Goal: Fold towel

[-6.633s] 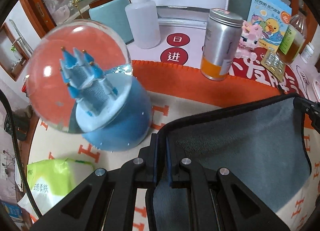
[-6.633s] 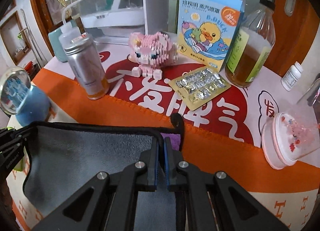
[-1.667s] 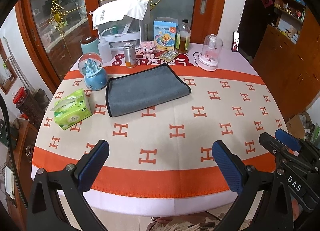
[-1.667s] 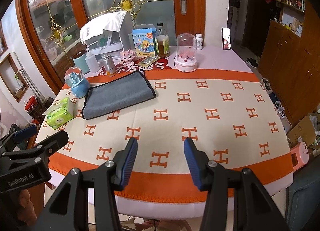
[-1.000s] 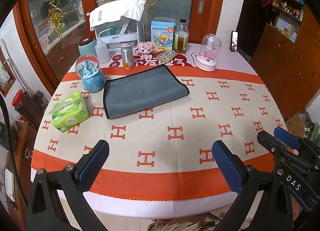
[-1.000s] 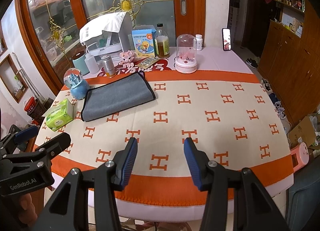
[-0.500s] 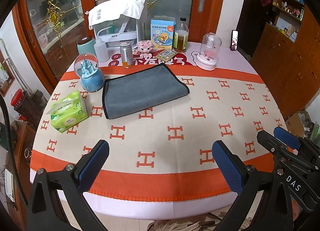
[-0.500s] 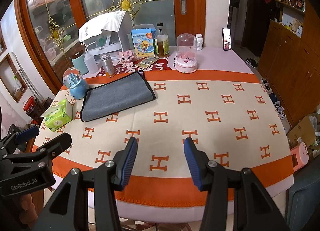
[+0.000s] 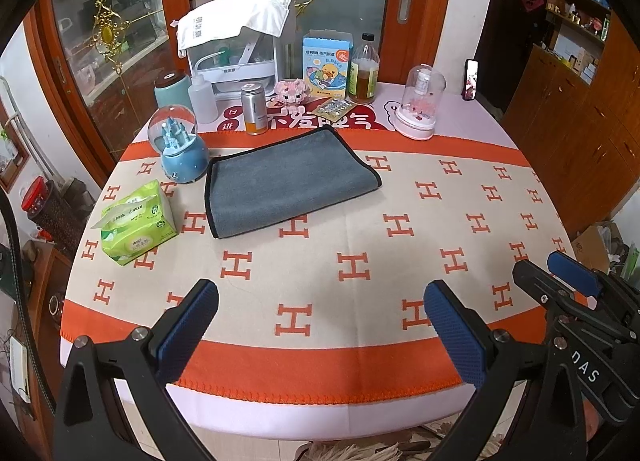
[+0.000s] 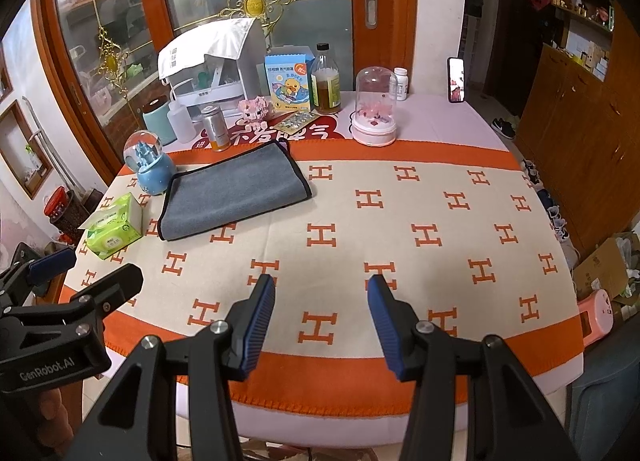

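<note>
Both my grippers are just hanging in the air, side by side and level. My left gripper (image 9: 320, 325) has its blue-padded fingers spread really wide with nothing between them. My right gripper (image 10: 321, 321) is spread too, just not as far, also holding nothing. From the right one's camera I can see my left one off to its left.

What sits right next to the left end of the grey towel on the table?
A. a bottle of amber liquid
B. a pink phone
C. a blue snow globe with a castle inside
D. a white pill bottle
C: the blue snow globe stands by the left far corner of the folded grey towel, while the amber bottle stands farther back on the table, away from the towel.
</note>
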Demonstrator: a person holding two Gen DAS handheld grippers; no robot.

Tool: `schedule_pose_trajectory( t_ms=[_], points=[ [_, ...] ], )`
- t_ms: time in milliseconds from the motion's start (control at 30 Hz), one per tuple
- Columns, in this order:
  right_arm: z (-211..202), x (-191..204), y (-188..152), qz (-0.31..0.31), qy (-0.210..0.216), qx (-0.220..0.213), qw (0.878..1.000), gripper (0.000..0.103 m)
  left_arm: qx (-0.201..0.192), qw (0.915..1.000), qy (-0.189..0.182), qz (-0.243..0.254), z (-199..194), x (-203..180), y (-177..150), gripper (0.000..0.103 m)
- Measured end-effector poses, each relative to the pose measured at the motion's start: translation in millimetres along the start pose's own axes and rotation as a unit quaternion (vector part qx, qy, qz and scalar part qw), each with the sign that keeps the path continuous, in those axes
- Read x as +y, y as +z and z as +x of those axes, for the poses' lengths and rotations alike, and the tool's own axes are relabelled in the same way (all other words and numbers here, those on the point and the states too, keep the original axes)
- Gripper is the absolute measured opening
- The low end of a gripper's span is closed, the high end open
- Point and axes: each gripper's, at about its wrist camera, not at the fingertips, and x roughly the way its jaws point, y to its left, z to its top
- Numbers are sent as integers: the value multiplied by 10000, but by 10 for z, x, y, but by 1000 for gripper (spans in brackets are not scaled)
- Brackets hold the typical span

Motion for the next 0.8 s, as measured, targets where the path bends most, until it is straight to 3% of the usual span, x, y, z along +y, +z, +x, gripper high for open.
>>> schedule_pose_trajectory(
  t_ms=[800],
  points=[
    [36,-8,28,-10,5,19,10000,49,21,10000,12,-2,57,38,52,102]
  ],
)
